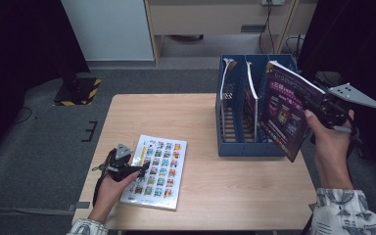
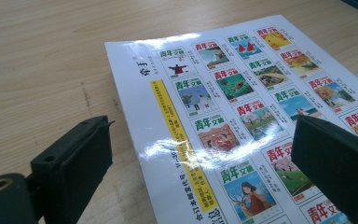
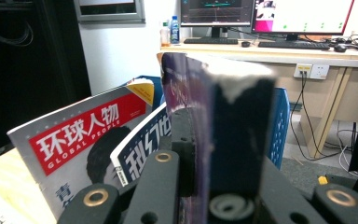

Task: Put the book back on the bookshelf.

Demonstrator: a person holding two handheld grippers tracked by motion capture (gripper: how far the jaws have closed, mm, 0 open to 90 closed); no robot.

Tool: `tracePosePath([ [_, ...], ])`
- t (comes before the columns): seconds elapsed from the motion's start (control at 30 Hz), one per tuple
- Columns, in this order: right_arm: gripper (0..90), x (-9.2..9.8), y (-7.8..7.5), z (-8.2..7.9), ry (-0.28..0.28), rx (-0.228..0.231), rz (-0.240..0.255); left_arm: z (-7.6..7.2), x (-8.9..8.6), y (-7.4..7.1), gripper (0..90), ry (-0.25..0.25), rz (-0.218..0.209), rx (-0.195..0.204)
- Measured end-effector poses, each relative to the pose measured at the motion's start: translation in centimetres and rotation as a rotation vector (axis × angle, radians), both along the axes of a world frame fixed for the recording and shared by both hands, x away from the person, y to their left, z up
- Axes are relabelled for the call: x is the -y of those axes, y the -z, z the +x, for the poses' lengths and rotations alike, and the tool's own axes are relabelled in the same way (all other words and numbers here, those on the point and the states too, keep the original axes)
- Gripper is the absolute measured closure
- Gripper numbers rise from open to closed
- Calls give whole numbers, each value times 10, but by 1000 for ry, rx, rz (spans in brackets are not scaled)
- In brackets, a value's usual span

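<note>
Right claw (image 1: pixel 307 104): it is shut tight on the purple book (image 1: pixel 285 110). We hold the book standing up, so it can slide down into a slot.
Purple book: it hangs in the air at the right end of the blue rack (image 1: pixel 235 128), near the last slot. It is not in the rack yet.
Blue rack: it stands at the back right of the table (image 1: pixel 235 191). Two books already stand in it, so the slots keep them upright.
Left claw (image 1: pixel 136 169): its jaws are wide open over the left edge of the white book (image 1: pixel 157 170). It grips nothing. We think it waits there to pick this book up next.
White book: it lies flat on the table, near the front left, well apart from the rack.
Not sure: we cannot tell if the purple book touches the rack wall.
</note>
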State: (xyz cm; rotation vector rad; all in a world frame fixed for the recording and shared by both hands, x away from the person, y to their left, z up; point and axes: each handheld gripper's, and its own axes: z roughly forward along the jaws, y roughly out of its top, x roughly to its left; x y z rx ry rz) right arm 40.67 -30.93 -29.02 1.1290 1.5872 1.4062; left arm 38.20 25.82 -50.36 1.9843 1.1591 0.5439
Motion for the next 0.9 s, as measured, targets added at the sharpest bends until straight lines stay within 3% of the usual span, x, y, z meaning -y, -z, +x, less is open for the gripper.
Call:
tracePosePath([
  [0.13,839,-5,-1,7,13,-3,17,0,0,0,50,1,0,0],
  [0.9,838,-34,-2,44,77,14,2,0,0,0,50,3,-1,2],
])
